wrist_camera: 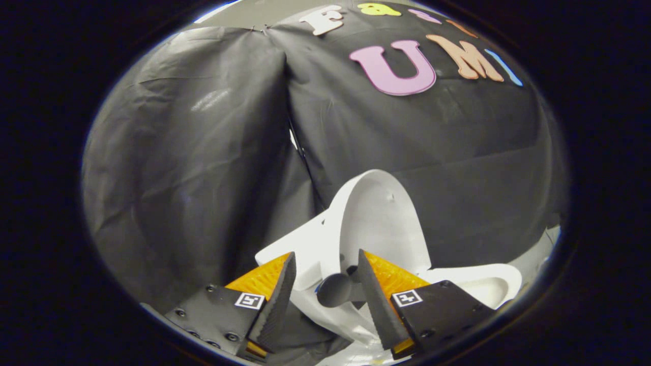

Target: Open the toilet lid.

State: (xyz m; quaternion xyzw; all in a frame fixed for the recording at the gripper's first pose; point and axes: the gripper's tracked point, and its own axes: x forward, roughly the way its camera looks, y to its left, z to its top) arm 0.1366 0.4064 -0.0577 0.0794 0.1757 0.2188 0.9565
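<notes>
A white toilet lid [379,218] stands raised and nearly upright just beyond my fingers, its inner face turned toward the bowl. The white seat and bowl rim [485,284] extend to the right, behind the right finger. My gripper [326,254] is open, its orange and black fingers [277,290] standing apart in front of the lid's hinge end. Neither finger presses on the lid. A dark round piece [333,291] at the base of the lid shows in the gap between the fingers. A white part of the toilet body [300,249] lies behind the left fingertip.
Black cloth walls [203,152] close in the booth behind and to the left of the toilet, meeting in a corner fold directly above the lid. A strip of pale floor [546,244] shows at the far right.
</notes>
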